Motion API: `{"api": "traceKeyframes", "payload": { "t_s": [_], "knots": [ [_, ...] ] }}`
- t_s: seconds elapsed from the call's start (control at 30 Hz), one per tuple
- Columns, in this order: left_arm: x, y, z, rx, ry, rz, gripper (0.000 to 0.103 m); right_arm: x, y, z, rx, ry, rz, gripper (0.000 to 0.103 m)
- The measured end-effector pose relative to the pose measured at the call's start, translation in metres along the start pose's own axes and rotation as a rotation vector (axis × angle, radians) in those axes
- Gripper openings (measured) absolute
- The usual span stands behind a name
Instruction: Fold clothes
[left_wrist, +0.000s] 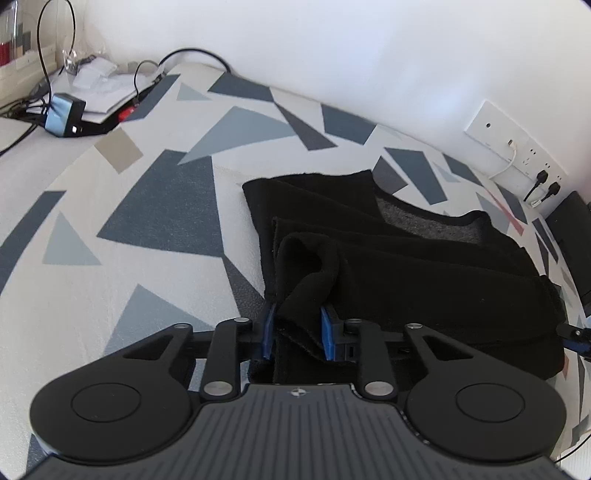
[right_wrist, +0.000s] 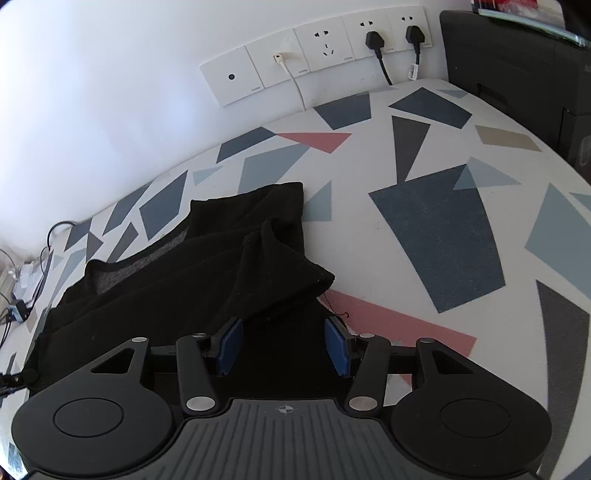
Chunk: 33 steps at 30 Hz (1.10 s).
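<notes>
Two matching black handheld grippers with blue finger pads

The left gripper (left_wrist: 297, 332) and right gripper (right_wrist: 282, 345) share one build: a ribbed dark-grey body with a small crosshair mark at its front edge, two round black discs with raised circular centres, black linkage bars pinned by silver screw heads, and ribbed blue pads (left_wrist: 327, 334) (right_wrist: 338, 345) lining the black fingers.

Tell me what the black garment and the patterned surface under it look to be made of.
Black garment: likely fleece or soft knit, matte and fuzzy, with thick rounded folds and a grey napped inside. Patterned surface: seemingly a short-pile printed mat or cloth, finely grained, no shine.
</notes>
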<state>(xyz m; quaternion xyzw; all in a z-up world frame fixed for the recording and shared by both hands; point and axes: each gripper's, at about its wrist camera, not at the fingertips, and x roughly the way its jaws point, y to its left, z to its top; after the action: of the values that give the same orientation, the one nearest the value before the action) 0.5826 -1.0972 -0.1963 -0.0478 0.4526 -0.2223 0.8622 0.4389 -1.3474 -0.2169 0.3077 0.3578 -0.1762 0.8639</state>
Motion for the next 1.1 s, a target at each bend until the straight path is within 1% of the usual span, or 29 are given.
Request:
{"api": "traceKeyframes", "payload": {
  "t_s": [0.1, 0.17, 0.2, 0.23, 0.33, 0.4, 0.47, 0.63, 0.7, 0.8, 0.9, 1.0, 1.1],
  "knots": [
    [-0.006, -0.004, 0.003, 0.007, -0.013, -0.001, 0.015, 0.004, -0.002, 0.006, 0.054, -0.013, 0.012, 0.047],
    [-0.011, -0.008, 0.006, 0.031, -0.019, 0.008, 0.014, 0.007, -0.003, 0.010, 0.085, -0.027, 0.018, 0.041],
    [-0.014, -0.011, 0.007, 0.045, -0.024, 0.012, 0.014, 0.007, -0.002, 0.012, 0.088, -0.035, 0.017, 0.033],
    [-0.016, -0.013, 0.009, 0.058, -0.026, 0.013, 0.014, 0.007, 0.000, 0.014, 0.086, -0.043, 0.015, 0.022],
    [-0.020, -0.017, 0.013, 0.083, -0.023, 0.012, 0.013, 0.005, 0.005, 0.021, 0.076, -0.055, 0.020, 0.011],
    [-0.023, -0.018, 0.016, 0.080, -0.018, 0.004, 0.012, 0.003, 0.010, 0.024, 0.064, -0.067, 0.025, 0.008],
    [-0.025, -0.015, 0.021, 0.042, -0.016, -0.022, 0.011, 0.000, 0.013, 0.027, 0.063, -0.078, 0.037, 0.006],
    [-0.026, -0.002, 0.045, -0.114, -0.026, -0.096, 0.010, -0.005, 0.023, 0.043, 0.062, -0.116, 0.074, 0.005],
    [-0.023, -0.002, 0.057, -0.146, -0.031, -0.091, 0.010, -0.004, 0.027, 0.054, 0.067, -0.132, 0.080, 0.005],
    [-0.015, -0.003, 0.075, -0.166, -0.052, -0.079, 0.009, -0.001, 0.031, 0.070, 0.079, -0.151, 0.088, 0.005],
    [-0.005, -0.007, 0.090, -0.154, -0.082, -0.068, 0.009, 0.009, 0.034, 0.087, 0.093, -0.160, 0.077, 0.005],
    [0.011, -0.008, 0.105, -0.149, -0.087, -0.056, 0.009, 0.022, 0.040, 0.101, 0.078, -0.167, 0.055, 0.005],
    [0.031, -0.004, 0.117, -0.166, -0.078, -0.042, 0.009, 0.037, 0.049, 0.111, 0.051, -0.167, 0.037, 0.005]
  ]
}}
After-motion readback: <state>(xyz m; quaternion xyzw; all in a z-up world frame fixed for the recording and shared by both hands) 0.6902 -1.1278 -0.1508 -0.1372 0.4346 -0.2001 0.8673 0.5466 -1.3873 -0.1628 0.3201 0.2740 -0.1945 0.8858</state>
